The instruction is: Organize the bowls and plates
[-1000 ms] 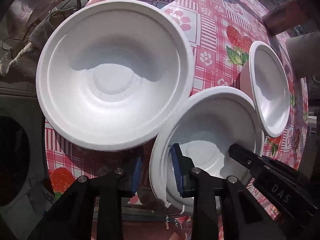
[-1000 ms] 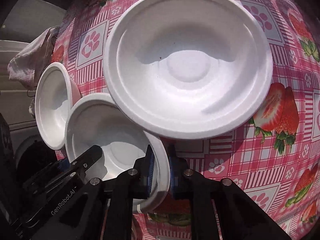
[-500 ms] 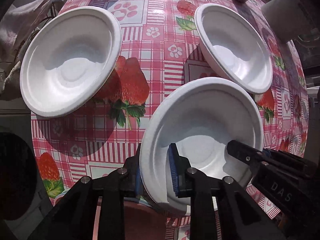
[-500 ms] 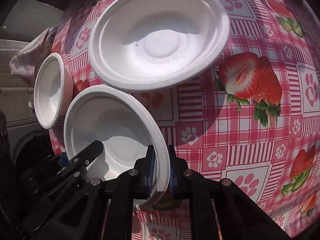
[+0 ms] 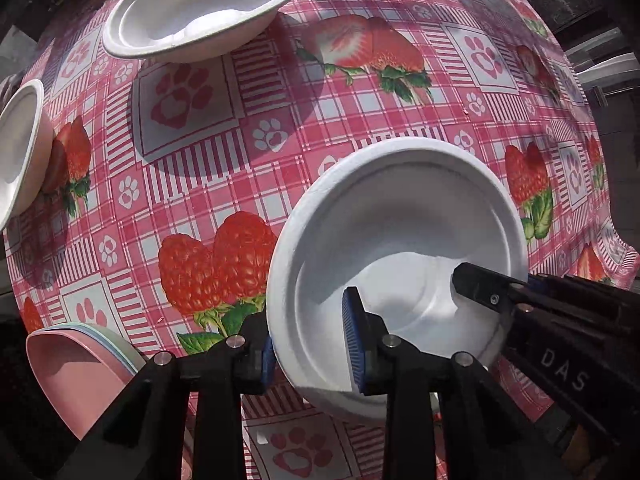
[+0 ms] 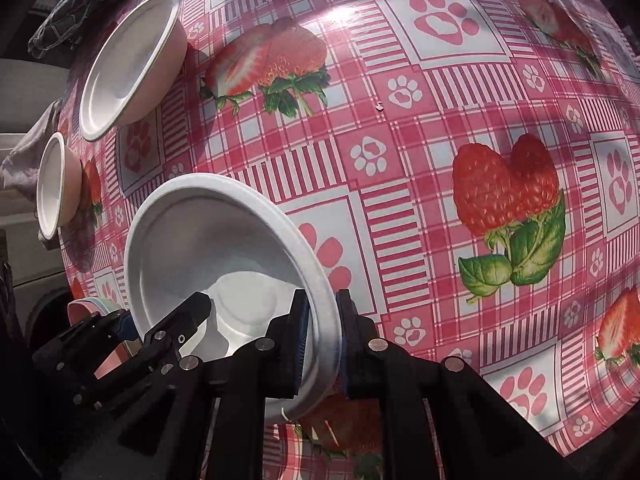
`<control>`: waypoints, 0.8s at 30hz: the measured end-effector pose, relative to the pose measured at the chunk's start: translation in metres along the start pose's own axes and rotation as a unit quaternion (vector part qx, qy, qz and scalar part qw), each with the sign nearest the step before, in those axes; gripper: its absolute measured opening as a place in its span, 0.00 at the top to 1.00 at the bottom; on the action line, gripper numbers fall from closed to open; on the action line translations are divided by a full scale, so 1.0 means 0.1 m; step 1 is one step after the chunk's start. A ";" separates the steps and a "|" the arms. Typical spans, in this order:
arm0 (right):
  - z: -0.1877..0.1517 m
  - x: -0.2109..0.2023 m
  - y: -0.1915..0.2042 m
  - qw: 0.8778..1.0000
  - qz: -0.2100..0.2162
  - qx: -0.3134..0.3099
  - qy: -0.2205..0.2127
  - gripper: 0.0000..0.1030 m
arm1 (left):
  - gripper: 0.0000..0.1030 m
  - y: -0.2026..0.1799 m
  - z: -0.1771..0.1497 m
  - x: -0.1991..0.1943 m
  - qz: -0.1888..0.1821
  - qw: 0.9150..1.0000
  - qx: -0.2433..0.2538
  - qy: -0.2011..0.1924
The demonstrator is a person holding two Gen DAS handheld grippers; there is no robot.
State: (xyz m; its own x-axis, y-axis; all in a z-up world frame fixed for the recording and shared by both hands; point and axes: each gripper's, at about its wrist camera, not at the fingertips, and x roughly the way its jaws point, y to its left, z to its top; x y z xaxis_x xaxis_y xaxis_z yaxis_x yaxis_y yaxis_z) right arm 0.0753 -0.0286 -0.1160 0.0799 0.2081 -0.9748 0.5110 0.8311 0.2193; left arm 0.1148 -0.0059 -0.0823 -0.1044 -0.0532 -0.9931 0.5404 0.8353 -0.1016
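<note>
Sorting partly done, one white bowl in transit.
Right gripper pinches its rim; left gripper straddles the opposite rim, jaws opening. Two white bowls wait beyond the jaws; a coloured plate stack sits beside the left jaws.

A table under a pink-and-white checked plastic tablecloth, printed with red strawberries and paw prints, carried white and pastel dishes.

On the cloth, in the left wrist view, a wide shallow white foam bowl sat at the far side, and a smaller, deeper white foam bowl sat at the left edge, well apart from it. A stack of pastel plastic plates, pink on top, lay at the near left corner. The right wrist view showed the same wide bowl and small bowl along the left edge, near each other but apart.
</note>
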 end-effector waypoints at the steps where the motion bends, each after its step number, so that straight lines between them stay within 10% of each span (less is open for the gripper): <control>1: -0.06 0.00 -0.08 1.000 0.001 0.008 0.001 0.85 | 0.67 -0.08 -0.01 0.01 -0.001 1.000 0.009 0.003; 10: -0.46 -0.03 -0.57 0.999 -0.005 0.050 0.002 0.84 | 0.61 -0.76 -0.40 0.09 -0.004 0.996 0.081 0.022; 20: -0.64 -0.20 -1.02 0.998 0.011 0.059 -0.004 0.84 | 0.20 -0.95 -0.83 -0.03 -0.012 0.994 0.107 0.000; 21: -0.63 -0.28 -1.07 0.998 0.012 0.060 -0.005 0.78 | 0.20 -0.90 -0.85 -0.07 -0.018 0.994 0.103 -0.002; 24: -0.59 -0.42 -1.18 0.998 0.007 0.064 -0.023 0.14 | 0.18 -0.66 -0.91 -0.17 -0.040 0.996 0.083 0.001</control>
State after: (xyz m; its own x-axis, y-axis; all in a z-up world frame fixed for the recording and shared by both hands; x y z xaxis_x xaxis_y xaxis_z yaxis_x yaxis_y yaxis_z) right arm -0.0385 -0.1051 -0.0987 0.1251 0.1920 -0.9734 0.6153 0.7547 0.2279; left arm 0.0052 -0.0099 -0.0534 -0.1533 -0.1145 -0.9815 0.6610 0.7265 -0.1880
